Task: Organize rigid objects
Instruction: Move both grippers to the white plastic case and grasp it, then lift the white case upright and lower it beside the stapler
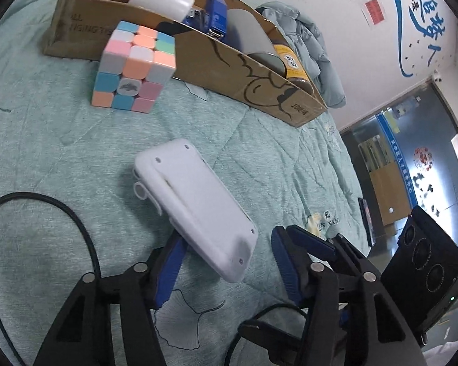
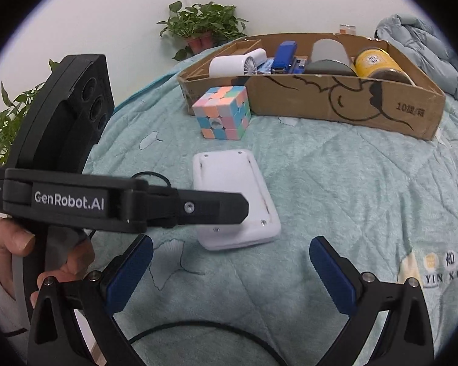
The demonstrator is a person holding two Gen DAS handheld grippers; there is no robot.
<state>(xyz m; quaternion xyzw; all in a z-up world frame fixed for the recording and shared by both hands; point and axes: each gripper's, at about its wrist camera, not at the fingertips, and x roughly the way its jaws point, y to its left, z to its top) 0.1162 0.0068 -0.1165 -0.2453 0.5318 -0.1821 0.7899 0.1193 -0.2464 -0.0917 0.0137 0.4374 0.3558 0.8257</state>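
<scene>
Cardboard box (blue stapler inside)

cube before box | device nearer — on quilt

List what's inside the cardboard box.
In the cardboard box: a white cylinder lying on its side, a blue stapler, a grey-lidded container and a yellow-labelled jar. The front wall hides the box floor and anything lower.
</scene>
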